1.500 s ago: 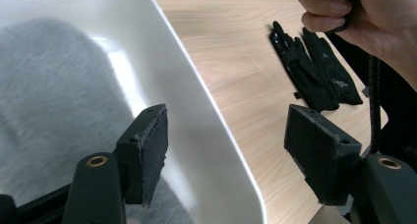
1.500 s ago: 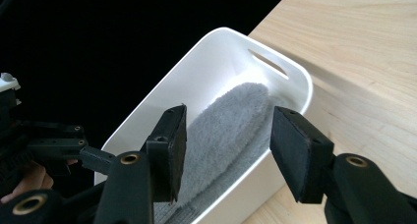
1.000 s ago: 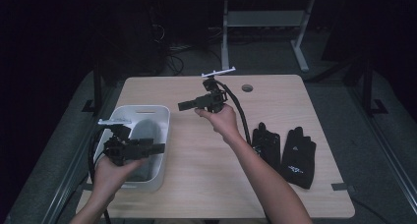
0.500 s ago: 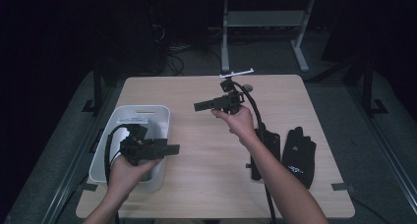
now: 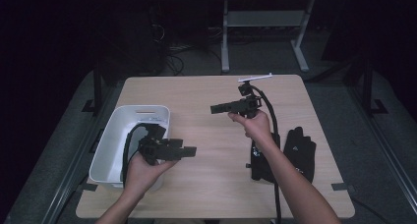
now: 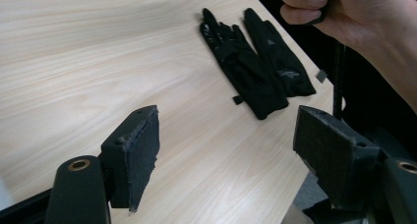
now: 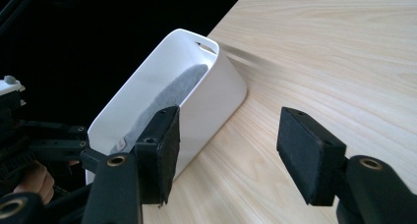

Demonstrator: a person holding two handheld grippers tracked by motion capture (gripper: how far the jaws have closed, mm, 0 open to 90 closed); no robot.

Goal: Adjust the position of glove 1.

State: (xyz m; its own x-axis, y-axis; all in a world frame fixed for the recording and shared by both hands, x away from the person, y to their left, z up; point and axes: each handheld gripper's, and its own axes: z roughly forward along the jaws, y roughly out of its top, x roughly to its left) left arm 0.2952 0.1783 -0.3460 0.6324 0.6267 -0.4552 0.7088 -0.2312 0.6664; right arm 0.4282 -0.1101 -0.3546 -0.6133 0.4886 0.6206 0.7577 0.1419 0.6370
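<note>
My left gripper (image 5: 191, 151) is held level over the table just right of the white bin (image 5: 110, 145), pointing right. Its jaws have just been opening and stand open with nothing between them (image 6: 231, 145); beyond them lie two black gloves (image 6: 255, 71). My right gripper (image 5: 214, 108) hovers over the middle of the table, pointing left, open and empty (image 7: 226, 150), facing the white bin (image 7: 216, 106). The gloves (image 5: 301, 153) lie flat near the table's right edge, one partly under the right forearm.
The wooden table (image 5: 206, 194) has bare surface between the two grippers. The left gripper (image 7: 29, 145) and its hand appear beside the bin in the right gripper view. Desk legs and cables stand on the dark floor beyond the far edge.
Both hands have moved to the right. The left gripper has come off the bin onto the table beside it, and its jaws stand wider. The right gripper has shifted right over the table.
</note>
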